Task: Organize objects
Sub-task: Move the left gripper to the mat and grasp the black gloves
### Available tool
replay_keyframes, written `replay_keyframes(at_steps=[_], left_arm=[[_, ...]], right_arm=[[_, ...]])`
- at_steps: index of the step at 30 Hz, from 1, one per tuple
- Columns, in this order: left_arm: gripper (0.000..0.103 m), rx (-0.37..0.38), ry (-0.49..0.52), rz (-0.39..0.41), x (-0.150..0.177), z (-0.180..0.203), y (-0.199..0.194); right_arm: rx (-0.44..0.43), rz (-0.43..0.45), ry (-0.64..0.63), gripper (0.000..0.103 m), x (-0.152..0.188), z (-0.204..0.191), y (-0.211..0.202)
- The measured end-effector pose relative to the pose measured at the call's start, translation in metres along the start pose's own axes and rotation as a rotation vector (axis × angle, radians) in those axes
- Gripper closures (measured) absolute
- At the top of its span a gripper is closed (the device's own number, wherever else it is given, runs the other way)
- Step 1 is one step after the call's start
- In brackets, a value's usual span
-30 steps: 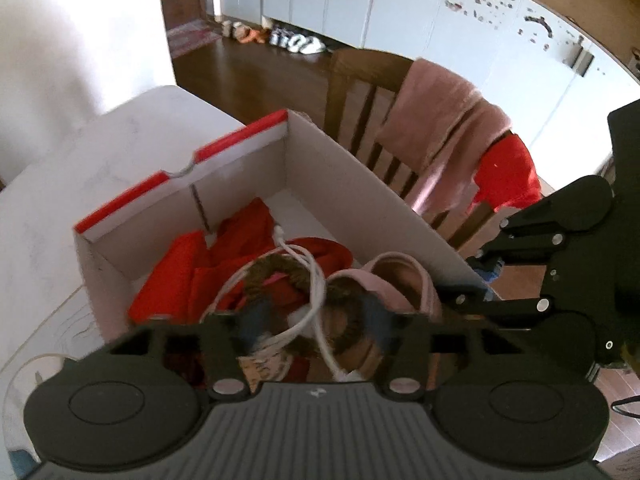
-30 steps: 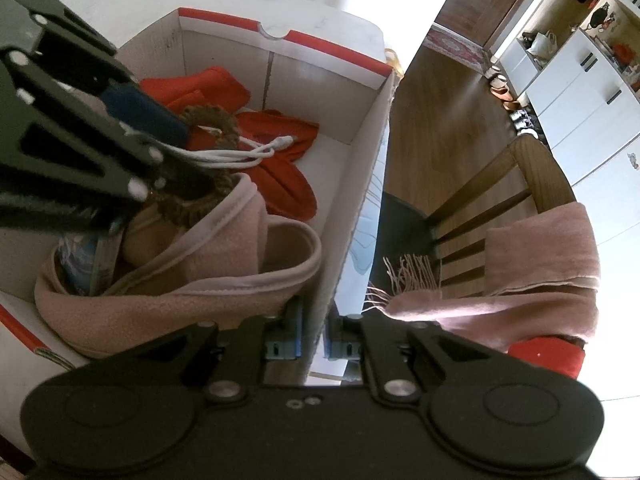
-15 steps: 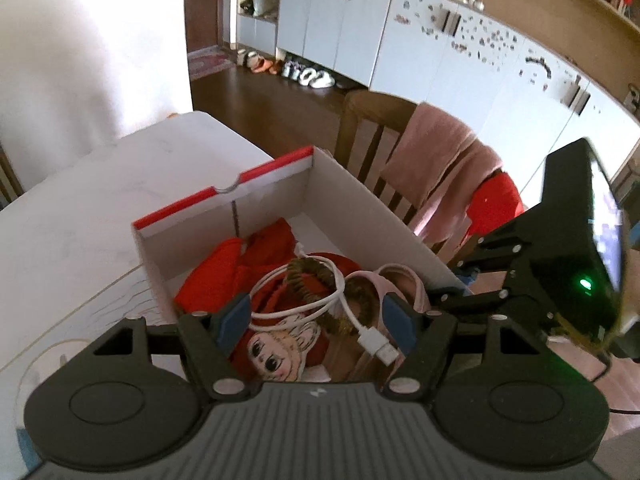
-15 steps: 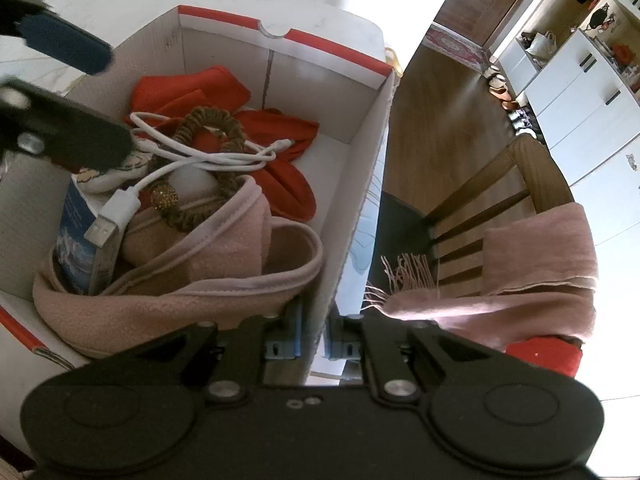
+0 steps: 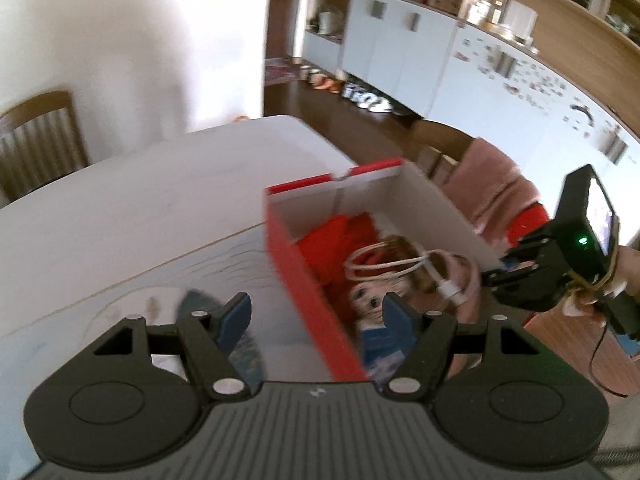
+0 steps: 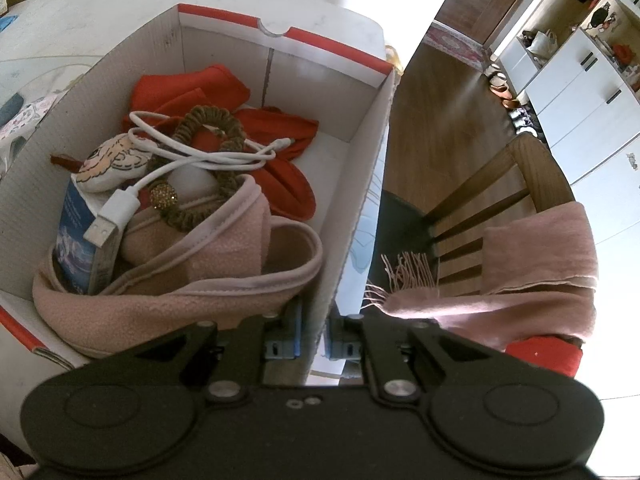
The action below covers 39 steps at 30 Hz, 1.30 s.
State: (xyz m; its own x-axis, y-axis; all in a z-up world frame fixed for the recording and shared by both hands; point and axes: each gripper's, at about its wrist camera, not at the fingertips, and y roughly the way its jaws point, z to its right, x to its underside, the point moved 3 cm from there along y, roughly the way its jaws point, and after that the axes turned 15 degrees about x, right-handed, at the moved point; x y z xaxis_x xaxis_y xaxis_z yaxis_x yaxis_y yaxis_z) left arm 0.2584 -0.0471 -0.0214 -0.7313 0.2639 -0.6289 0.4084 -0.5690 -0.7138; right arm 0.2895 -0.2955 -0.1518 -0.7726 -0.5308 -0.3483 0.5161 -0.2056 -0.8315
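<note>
At the box's [image 6: 360, 184] near wall, the right gripper [image 6: 314, 344] pinches cardboard to steady it; the left gripper [image 5: 316, 316] hangs wide, empty.

Left gripper [image 5: 316, 316] tilted downward, blue-padded jaws spread wide with nothing between them, right gripper [image 6: 312, 336] pointing steeply down, jaws nearly closed and pinching the box wall [image 6: 360, 208], person's hand [image 5: 588, 300] behind it

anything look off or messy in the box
The white cable lies in a loose tangle on top of the pile, its USB plug hanging over the blue book. The box itself looks undamaged; nothing has spilled.
</note>
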Motion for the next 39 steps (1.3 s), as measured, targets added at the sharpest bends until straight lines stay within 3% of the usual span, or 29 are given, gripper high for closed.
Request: replay_keyframes(at_steps=[9,14,23,31,34,39], left_arm=[[0.031,-0.181,-0.144,-0.052,0.065,-0.062,-0.032],[0.031,-0.235,-0.246,-0.095,0.106,-0.087,-0.033],[0.031,-0.33,-0.186,-0.194,0.148,-0.09,-0.013],[0.035,-0.341,-0.295,-0.255,0.181,-0.123,-0.015],[0.041,-0.317,-0.345,-0.266,0.191,-0.131,-0.017],[0.041,-0.26,-0.392,-0.294,0.204,-0.135,-0.016]], right_arm=[[-0.001,-0.003,0.007,0.094,0.001,0.0,0.003],[0.0,-0.004,0.004,0.094,0.001,0.002,0.003],[0.002,-0.004,0.003,0.093,0.0,0.001,0.003],[0.004,-0.003,-0.001,0.093,0.0,0.001,0.003],[0.005,-0.002,-0.003,0.093,0.001,0.001,0.003],[0.006,-0.002,-0.004,0.092,0.001,0.002,0.003]])
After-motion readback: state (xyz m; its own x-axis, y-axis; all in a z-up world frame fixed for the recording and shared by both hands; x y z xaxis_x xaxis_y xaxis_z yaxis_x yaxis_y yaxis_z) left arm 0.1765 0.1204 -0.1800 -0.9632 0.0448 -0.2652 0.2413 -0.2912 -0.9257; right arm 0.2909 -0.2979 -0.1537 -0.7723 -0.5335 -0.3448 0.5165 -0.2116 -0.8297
